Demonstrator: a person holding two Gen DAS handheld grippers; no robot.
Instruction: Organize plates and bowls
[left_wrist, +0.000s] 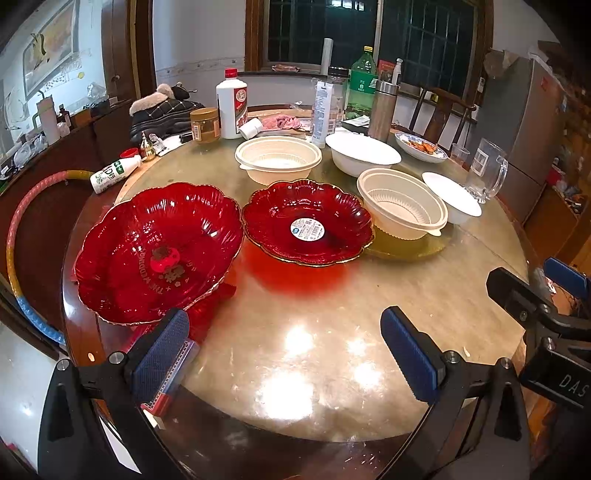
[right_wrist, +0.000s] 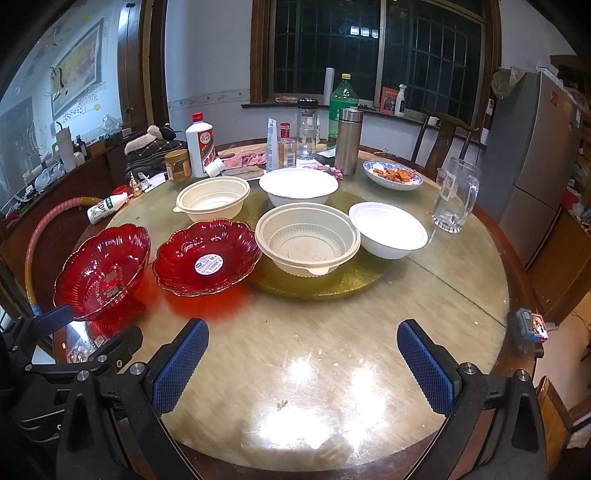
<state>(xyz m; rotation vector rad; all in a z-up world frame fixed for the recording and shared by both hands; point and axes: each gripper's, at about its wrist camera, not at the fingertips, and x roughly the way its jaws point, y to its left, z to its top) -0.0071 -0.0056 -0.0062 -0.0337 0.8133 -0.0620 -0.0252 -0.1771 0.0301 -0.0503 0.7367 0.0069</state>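
Observation:
Two red scalloped glass plates lie on the round table: a footed one at the left and a flatter one with a white sticker beside it. Right of them sits a cream ribbed plastic bowl on a gold mat, with another cream bowl behind. Two white bowls stand farther back and right. My left gripper hangs open over the near table edge. My right gripper is open too, empty, in front of the bowls.
Bottles, jars and a steel flask crowd the far side of the table. A blue-rimmed dish of food and a glass mug stand at the right. A striped hoop leans at the left edge. The near table is bare.

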